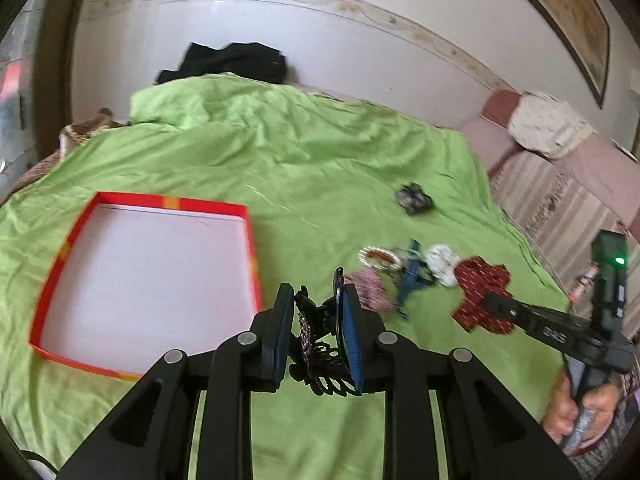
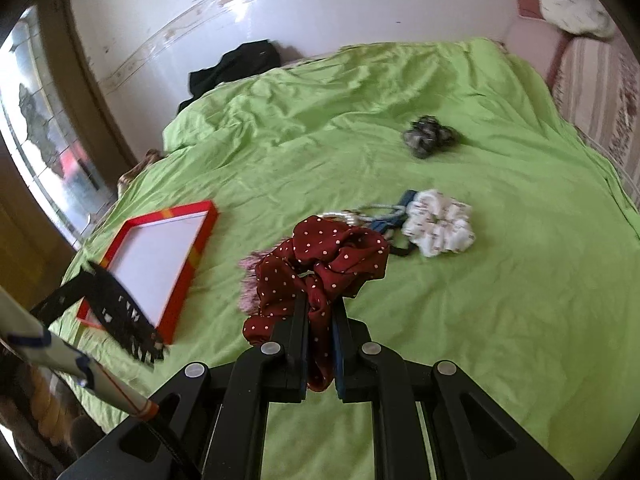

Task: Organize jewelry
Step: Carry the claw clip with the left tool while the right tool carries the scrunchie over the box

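My left gripper (image 1: 316, 300) is shut on a black claw hair clip (image 1: 316, 344) above the green bedspread (image 1: 280, 176), just right of the red-rimmed white tray (image 1: 148, 276). My right gripper (image 2: 320, 304) is shut on a dark red polka-dot scrunchie (image 2: 332, 256), lifted off the bed; it shows in the left wrist view (image 1: 480, 284) too. A white scrunchie (image 2: 438, 224), a blue clip (image 2: 394, 216), a pearl bracelet (image 2: 340, 216) and a pink item (image 2: 250, 280) lie in a pile. A grey scrunchie (image 2: 428, 136) lies farther off.
Black clothing (image 2: 236, 64) lies at the bed's far end by the wall. A pink sofa (image 1: 580, 184) with a white cushion (image 1: 548, 124) stands to the right of the bed. The tray (image 2: 160, 256) is left of the pile.
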`<state>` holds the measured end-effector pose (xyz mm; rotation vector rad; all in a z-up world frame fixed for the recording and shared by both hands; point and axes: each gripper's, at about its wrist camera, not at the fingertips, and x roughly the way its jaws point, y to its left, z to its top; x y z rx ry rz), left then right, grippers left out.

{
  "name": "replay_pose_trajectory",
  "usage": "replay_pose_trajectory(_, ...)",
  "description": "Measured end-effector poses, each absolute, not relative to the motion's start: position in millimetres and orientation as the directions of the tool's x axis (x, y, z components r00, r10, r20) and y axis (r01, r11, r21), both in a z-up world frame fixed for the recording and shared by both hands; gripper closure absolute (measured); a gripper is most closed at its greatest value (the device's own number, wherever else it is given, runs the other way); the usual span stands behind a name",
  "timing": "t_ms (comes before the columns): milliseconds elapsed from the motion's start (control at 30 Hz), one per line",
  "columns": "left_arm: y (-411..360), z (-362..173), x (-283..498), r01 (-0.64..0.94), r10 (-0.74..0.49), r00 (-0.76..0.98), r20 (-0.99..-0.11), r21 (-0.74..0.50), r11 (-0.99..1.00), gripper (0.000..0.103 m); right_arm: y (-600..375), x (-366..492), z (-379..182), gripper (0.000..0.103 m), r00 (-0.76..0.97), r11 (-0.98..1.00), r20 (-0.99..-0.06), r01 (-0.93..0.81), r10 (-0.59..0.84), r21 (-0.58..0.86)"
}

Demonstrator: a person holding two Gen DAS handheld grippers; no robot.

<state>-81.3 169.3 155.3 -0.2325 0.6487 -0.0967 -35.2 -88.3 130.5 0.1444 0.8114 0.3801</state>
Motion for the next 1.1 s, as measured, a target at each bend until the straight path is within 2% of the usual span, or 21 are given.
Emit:
replay_pose_trajectory(267, 238, 158, -43, -0.132, -0.02, 0.806, -0.592, -0.212, 0.968, 0.08, -16, -20, 141, 0.093, 0.567, 0.894, -0.699, -0.361, 0.435, 0.264)
replay_pose_trajectory(600, 302, 148, -1, -0.266, 0.127, 0.801, -0.585, -0.159, 0.951, 0.08, 92, 8, 147, 0.093, 0.54, 0.87, -0.724, -0.464, 0.429, 0.169)
replay_pose_trajectory(1100, 395, 105, 29, -0.39, 0.119, 0.759, -0.641, -0.299, 0.871, 0.08, 200, 78, 115, 0.093, 0.453, 0.824, -0.775, -0.547, 0.441, 0.149)
